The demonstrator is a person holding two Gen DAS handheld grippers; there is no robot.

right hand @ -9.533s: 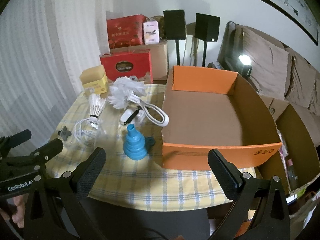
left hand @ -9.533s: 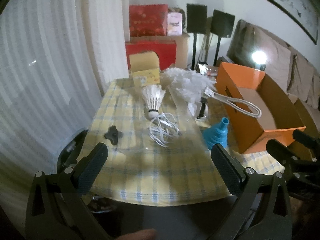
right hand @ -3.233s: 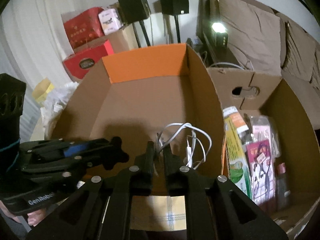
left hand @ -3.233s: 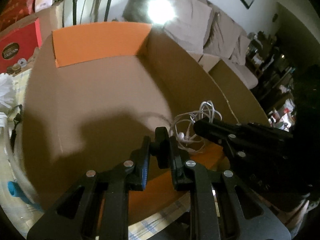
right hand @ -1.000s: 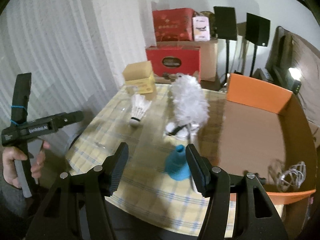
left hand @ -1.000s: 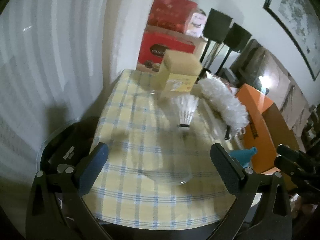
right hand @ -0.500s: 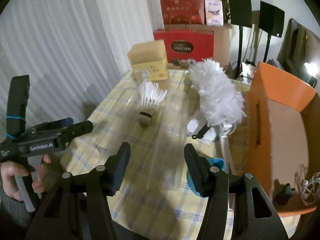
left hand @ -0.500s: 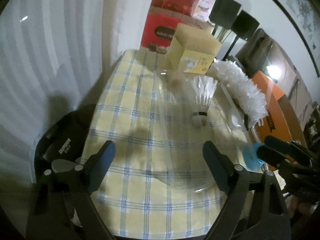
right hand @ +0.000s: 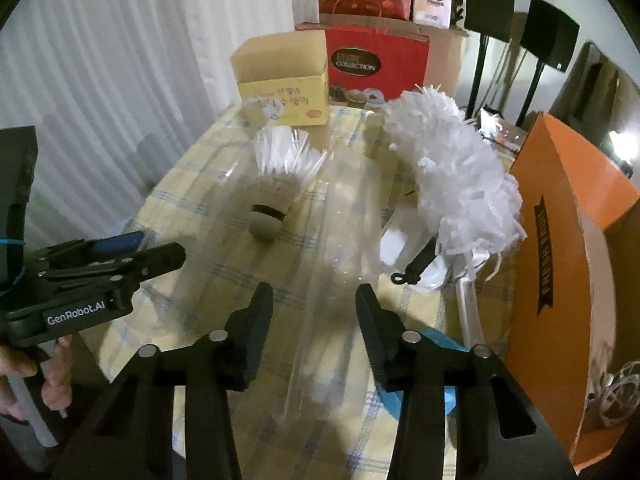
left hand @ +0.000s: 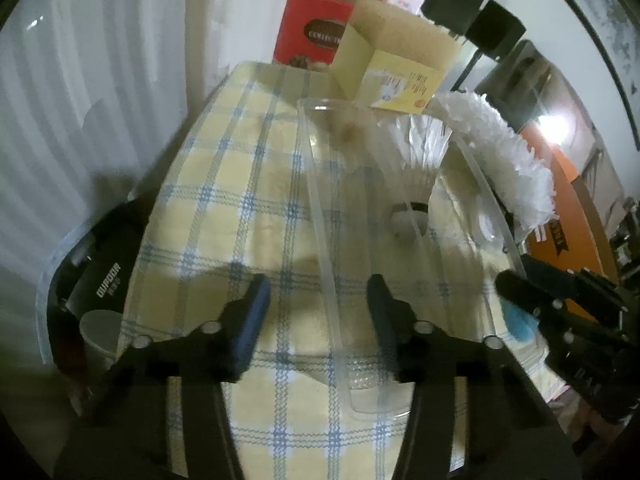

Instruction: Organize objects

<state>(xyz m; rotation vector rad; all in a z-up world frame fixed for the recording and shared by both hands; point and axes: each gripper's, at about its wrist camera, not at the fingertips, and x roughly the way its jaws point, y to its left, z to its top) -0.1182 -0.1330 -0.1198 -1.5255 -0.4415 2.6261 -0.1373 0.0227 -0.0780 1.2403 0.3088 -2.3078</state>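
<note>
- Left wrist view: the left gripper [left hand: 318, 308] was partly open, its jaws just closing. The left wall of the clear tube [left hand: 348, 240] ran up between them and the right finger sat over the tube body. I saw neither pad pressing on it, so nothing was gripped.
- The right gripper [right hand: 314, 316] was likewise partly open and just closing. The tube lay in line between its jaws, and I saw no pad contact.
- The tube lay lengthwise on the checked tablecloth [left hand: 224, 200], its near end towards me. The shuttlecock [right hand: 276, 196] was to its left, the white duster [right hand: 448, 160] to its right and the orange box [right hand: 560, 240] at the far right.
- My read of the step: pick up the tube for the box.
  - The thin clear wall looked slippery and easy to crush.
  - I'd centre one gripper across the full width, come lower, then close gently.
  - I'd also shift the left gripper right so it wasn't straddling a single wall.
- Differences between views:
  - The left wrist view put the shuttlecock behind the tube wall, so it looked as if it were inside.
  - The right wrist view showed the shuttlecock beside the tube, not inside.
  - Only the right wrist view showed a white cable [right hand: 616, 396] in the box, the blue funnel [right hand: 420, 360] behind its right finger, and the hand [right hand: 24, 364] holding the left gripper.
</note>
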